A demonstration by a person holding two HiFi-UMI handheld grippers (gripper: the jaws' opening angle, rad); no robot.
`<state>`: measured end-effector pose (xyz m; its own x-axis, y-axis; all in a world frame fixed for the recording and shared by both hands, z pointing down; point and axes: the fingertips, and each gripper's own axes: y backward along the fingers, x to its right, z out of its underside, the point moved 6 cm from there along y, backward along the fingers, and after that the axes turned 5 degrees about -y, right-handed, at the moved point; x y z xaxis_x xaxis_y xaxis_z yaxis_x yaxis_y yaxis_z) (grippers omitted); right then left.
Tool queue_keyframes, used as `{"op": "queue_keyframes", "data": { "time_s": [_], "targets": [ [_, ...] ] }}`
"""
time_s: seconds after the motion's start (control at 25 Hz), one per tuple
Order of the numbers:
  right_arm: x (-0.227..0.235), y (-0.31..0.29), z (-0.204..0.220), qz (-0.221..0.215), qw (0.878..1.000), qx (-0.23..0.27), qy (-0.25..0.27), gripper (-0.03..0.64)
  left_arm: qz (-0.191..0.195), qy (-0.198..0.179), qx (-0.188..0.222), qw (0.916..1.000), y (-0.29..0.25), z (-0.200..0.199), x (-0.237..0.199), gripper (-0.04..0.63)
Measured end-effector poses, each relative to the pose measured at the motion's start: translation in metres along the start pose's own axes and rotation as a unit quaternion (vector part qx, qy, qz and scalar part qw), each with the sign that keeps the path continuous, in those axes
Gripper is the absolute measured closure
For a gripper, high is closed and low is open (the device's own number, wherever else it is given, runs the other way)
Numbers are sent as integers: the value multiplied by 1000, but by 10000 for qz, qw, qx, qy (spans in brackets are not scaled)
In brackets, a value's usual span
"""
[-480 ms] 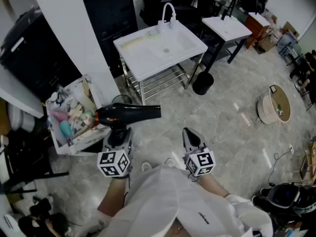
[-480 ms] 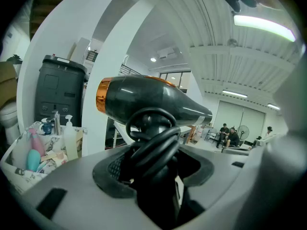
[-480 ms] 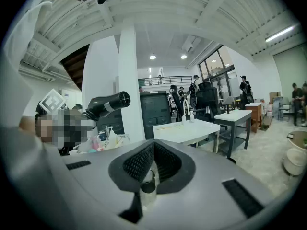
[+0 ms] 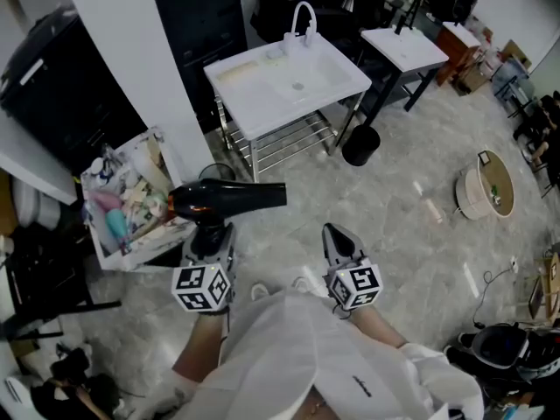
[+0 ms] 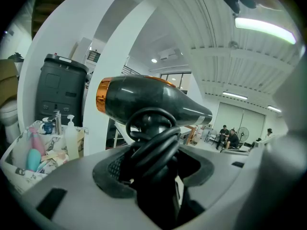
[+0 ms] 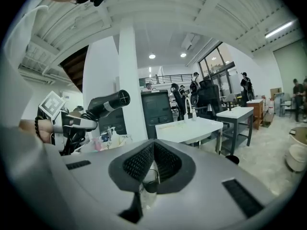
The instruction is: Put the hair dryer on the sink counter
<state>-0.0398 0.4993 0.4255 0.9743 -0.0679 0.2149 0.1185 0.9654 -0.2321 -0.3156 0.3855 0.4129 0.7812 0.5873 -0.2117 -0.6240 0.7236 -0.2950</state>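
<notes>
The hair dryer [image 4: 229, 199] was held in the left gripper [image 4: 210, 227]. Its jaws were spread fairly wide and pressed on the black handle, around which the cord [image 5: 154, 145] was wound in loops between the pads. The dryer's body was carried just above the jaw tips and lay across them. The nozzle was pointed toward the right gripper's side and the orange ring [image 5: 102, 96] at the rear was turned the other way. The dryer was kept in the air over the floor, with nothing under it touched.

The right gripper [image 4: 338, 237] was held beside the left one, apart from the dryer. Its jaws were brought together to a point and nothing was caught between them. From the right gripper view, the dryer was seen up and to the left of those closed jaws.

The sink counter [image 4: 262, 103] was found well ahead of both grippers, far beyond their tips, with a faucet [image 4: 302, 17] at its far edge. A white pillar [image 4: 131, 68] was seen ahead and to the left of the left gripper. A box [image 4: 122, 256] crammed with bottles and toiletries was set near that gripper's left side. A round black bin [image 4: 359, 147] was placed ahead of the right gripper, just beside the counter's frame. A second white table [image 4: 404, 49] was seen farther ahead and to the right.
</notes>
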Motion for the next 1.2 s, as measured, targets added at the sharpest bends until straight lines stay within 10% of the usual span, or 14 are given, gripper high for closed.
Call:
{"op": "queue_keyframes", "data": {
  "time_s": [1.2],
  "targets": [
    [-50, -32, 8, 57, 9998, -173, 120, 600, 349, 118, -226, 9991, -5, 11, -44, 342]
  ]
}}
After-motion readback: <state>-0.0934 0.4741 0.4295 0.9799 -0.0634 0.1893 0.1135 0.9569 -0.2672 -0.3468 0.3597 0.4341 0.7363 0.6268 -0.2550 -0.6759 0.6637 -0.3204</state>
